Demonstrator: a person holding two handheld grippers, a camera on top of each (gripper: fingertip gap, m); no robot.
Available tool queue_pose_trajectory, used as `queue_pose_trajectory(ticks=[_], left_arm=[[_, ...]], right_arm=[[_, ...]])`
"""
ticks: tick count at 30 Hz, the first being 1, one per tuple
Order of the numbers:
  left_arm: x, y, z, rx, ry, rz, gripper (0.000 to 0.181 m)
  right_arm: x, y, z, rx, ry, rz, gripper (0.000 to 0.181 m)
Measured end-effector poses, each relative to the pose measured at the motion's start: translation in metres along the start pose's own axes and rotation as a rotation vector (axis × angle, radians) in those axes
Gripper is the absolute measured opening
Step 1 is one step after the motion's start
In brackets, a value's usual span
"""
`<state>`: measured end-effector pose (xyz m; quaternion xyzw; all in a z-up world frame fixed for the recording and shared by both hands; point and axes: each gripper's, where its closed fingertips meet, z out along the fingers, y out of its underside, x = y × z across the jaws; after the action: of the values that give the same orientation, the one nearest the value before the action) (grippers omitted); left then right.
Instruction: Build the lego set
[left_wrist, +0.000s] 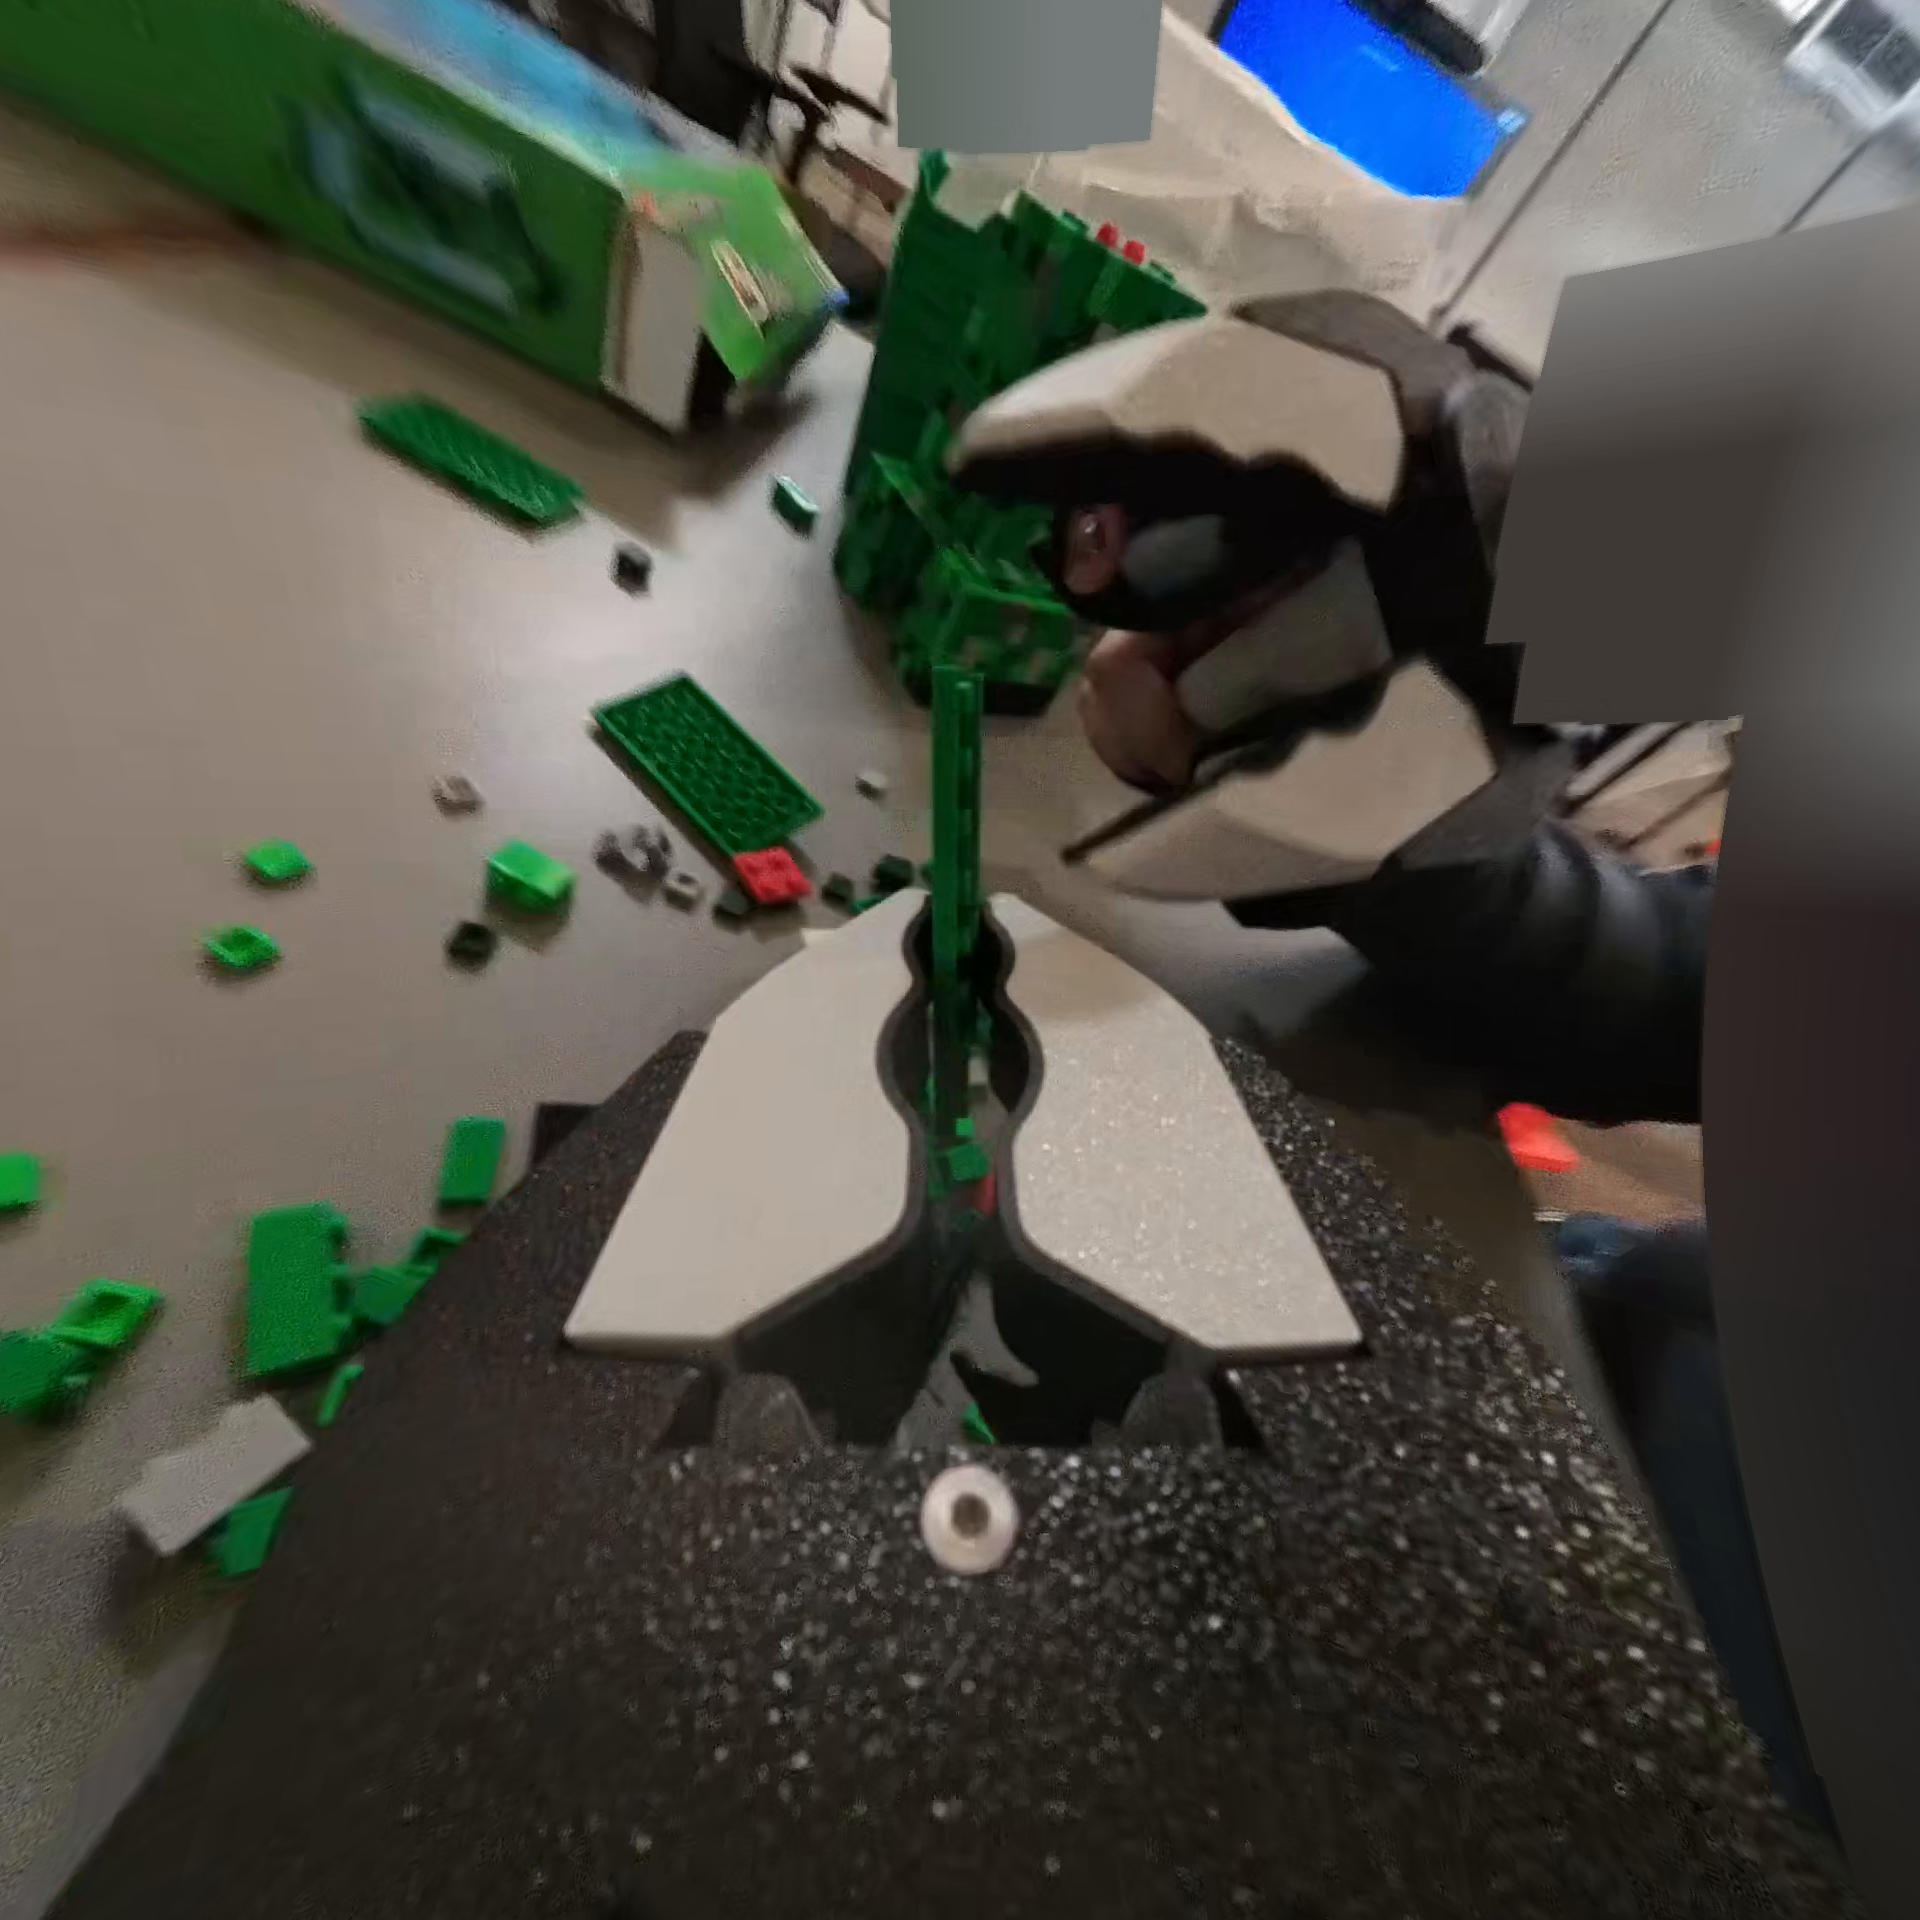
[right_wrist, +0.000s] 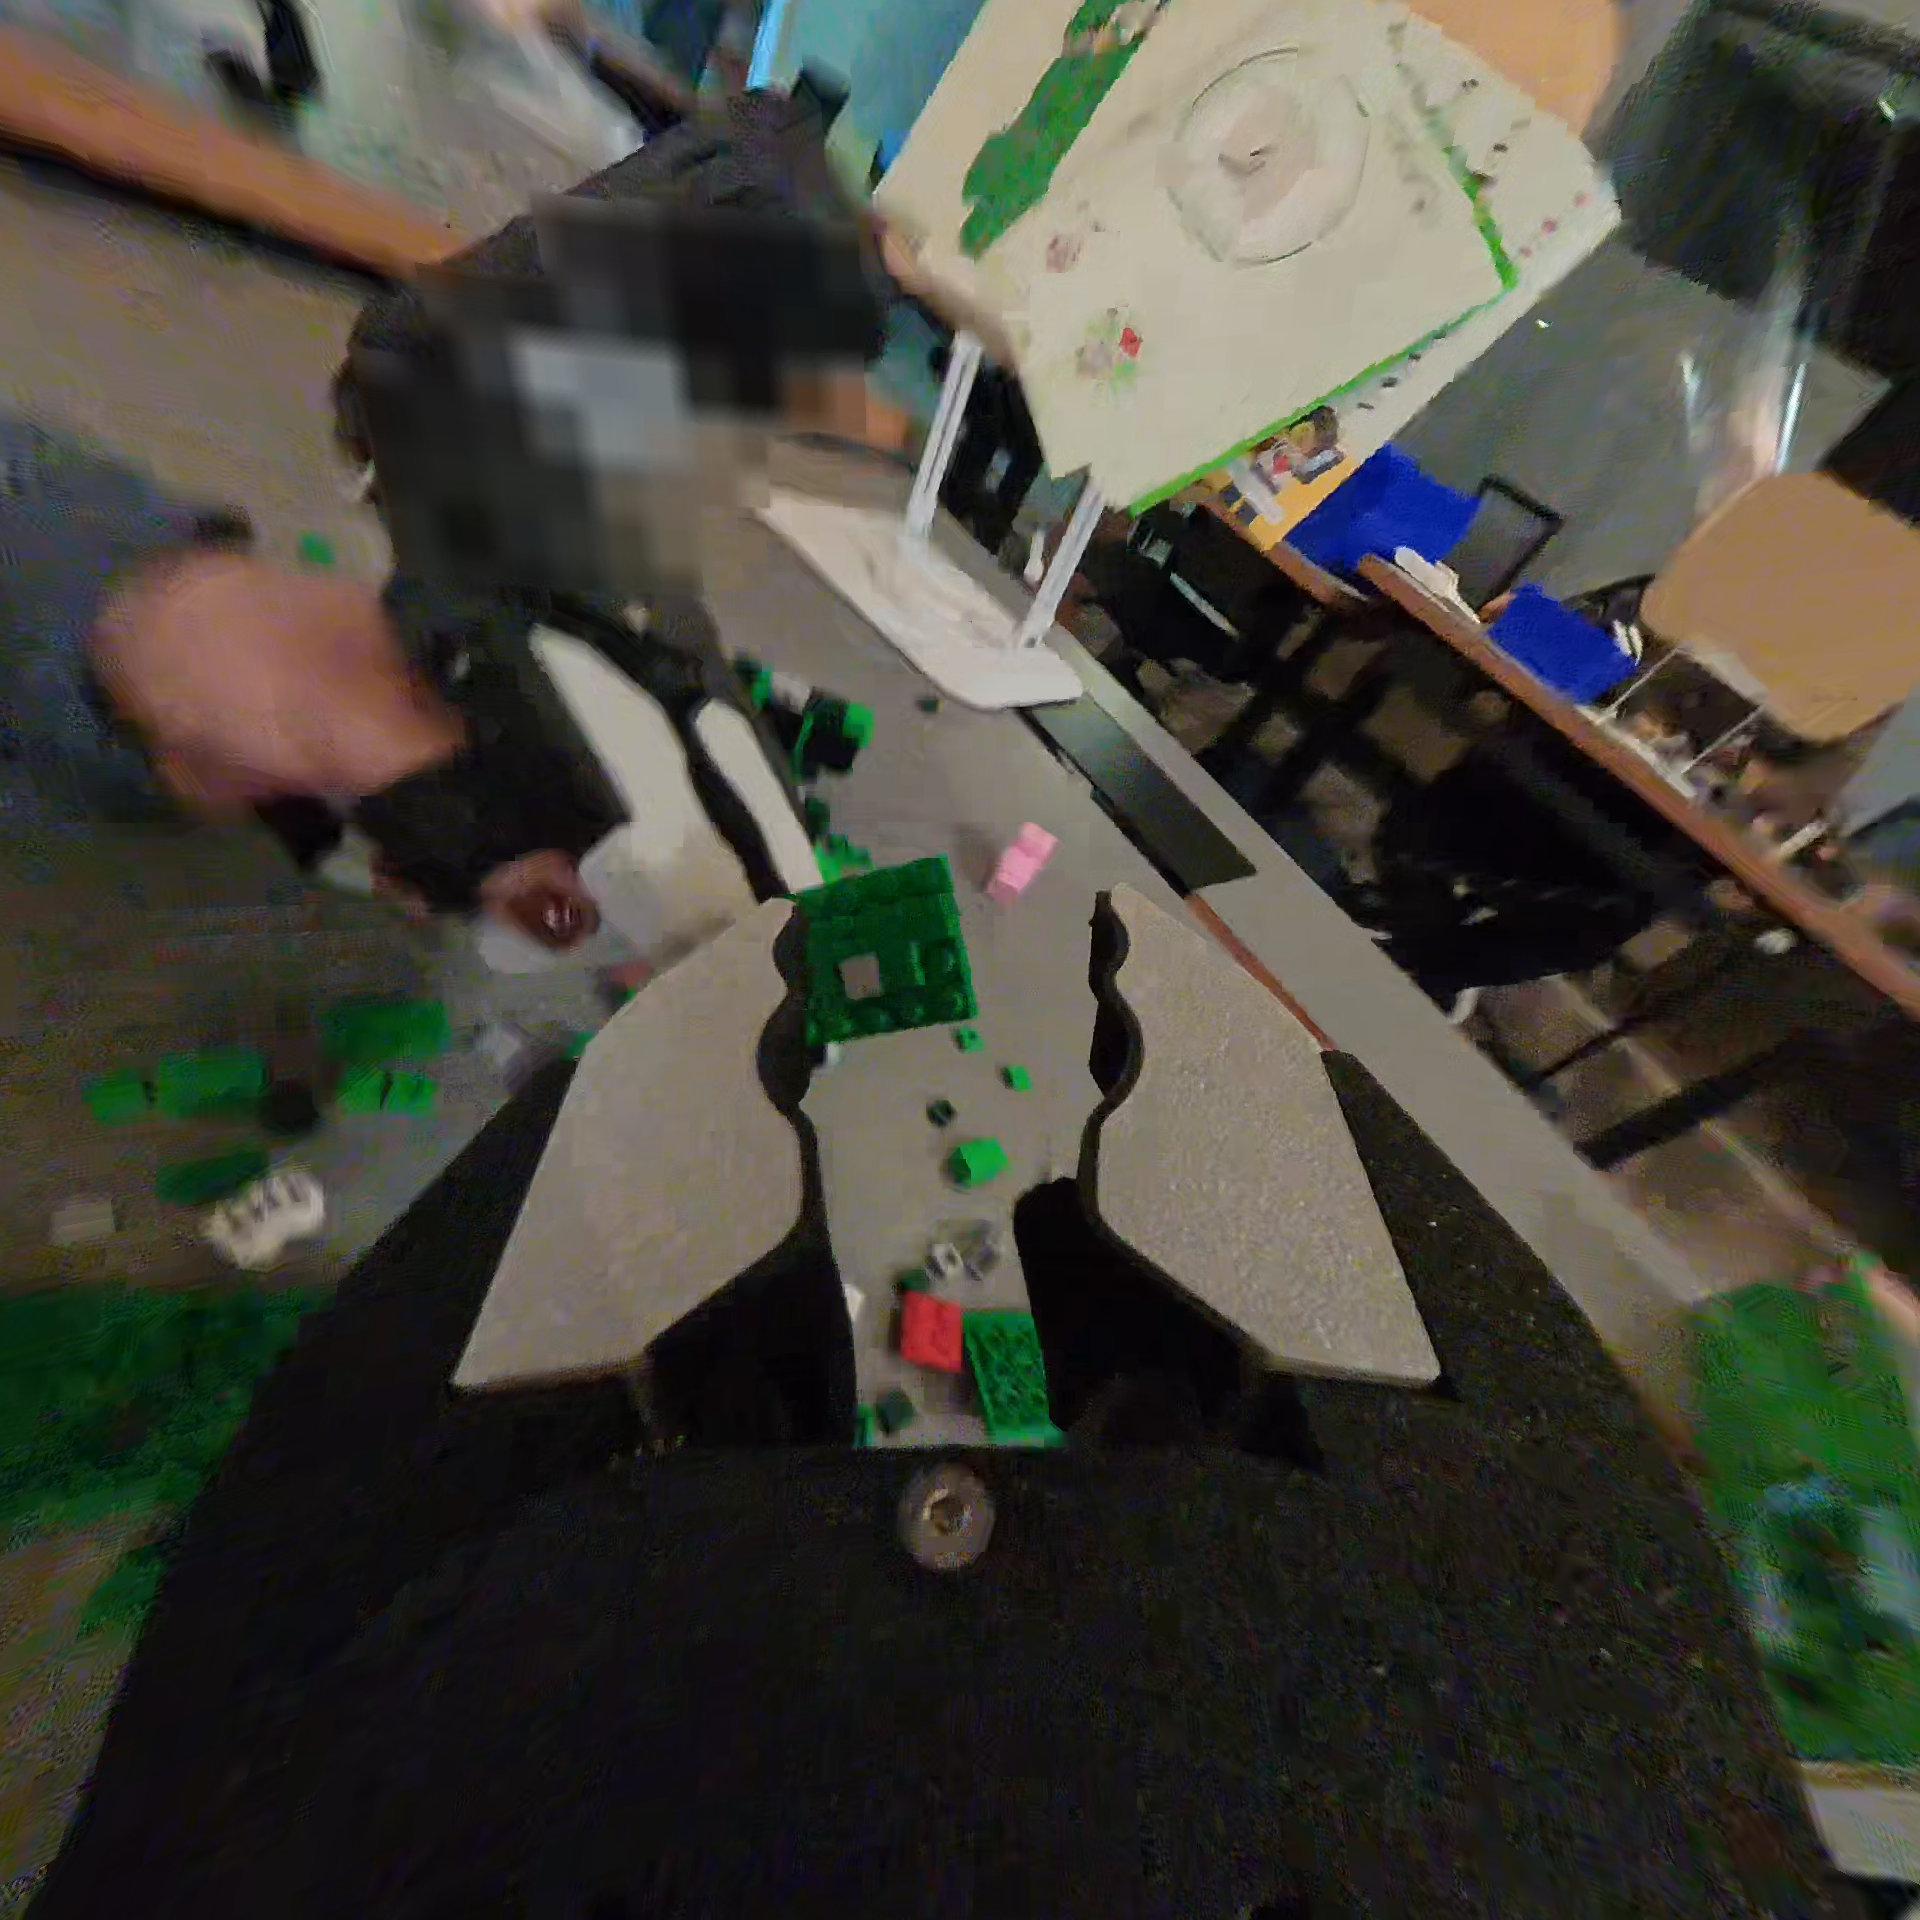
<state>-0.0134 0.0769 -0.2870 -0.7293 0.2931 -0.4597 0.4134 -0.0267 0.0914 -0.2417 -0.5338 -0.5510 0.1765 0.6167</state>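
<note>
Between the pale fingers of the left gripper (left_wrist: 958, 935), at the centre of the left wrist view, a thin green plate assembly (left_wrist: 956, 831) is clamped edge-on, its upper end projecting toward twelve o'clock past the fingertips. Beyond it, at about one o'clock, the right gripper (left_wrist: 1226, 623) is seen held by a hand (left_wrist: 1132, 717) in a dark sleeve, its body tilted over the grey table (left_wrist: 312, 623) beside the large green build (left_wrist: 966, 416). Loose green pieces are scattered from nine to seven o'clock, with a flat green plate (left_wrist: 707, 764) and a small red plate (left_wrist: 771, 873) just left of the fingertips, and a green box (left_wrist: 416, 208) lies at eleven o'clock. From the right wrist view, the right gripper's jaws are seen standing wide apart with nothing between them; the clamped green assembly (right_wrist: 888, 951) is seen face-on just beside the left finger's tip, at about eleven o'clock, and small bricks lie on the table below the gap.
</note>
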Motion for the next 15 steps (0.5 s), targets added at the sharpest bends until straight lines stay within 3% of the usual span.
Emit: queue_pose_trajectory(ticks=[3, 7, 15], left_arm=[[-0.001, 0.012, 0.000, -0.062, 0.094, -0.172, 0.006], [0.006, 0.025, 0.005, -0.133, 0.159, -0.250, 0.005], [0.000, 0.026, 0.004, -0.124, 0.150, -0.311, 0.006]], right_arm=[[-0.024, 0.023, -0.002, -0.176, -0.136, -0.144, 0.056], [-0.034, 0.040, 0.003, -0.294, -0.172, -0.169, 0.073], [-0.042, 0.046, 0.011, -0.300, -0.175, -0.107, 0.065]])
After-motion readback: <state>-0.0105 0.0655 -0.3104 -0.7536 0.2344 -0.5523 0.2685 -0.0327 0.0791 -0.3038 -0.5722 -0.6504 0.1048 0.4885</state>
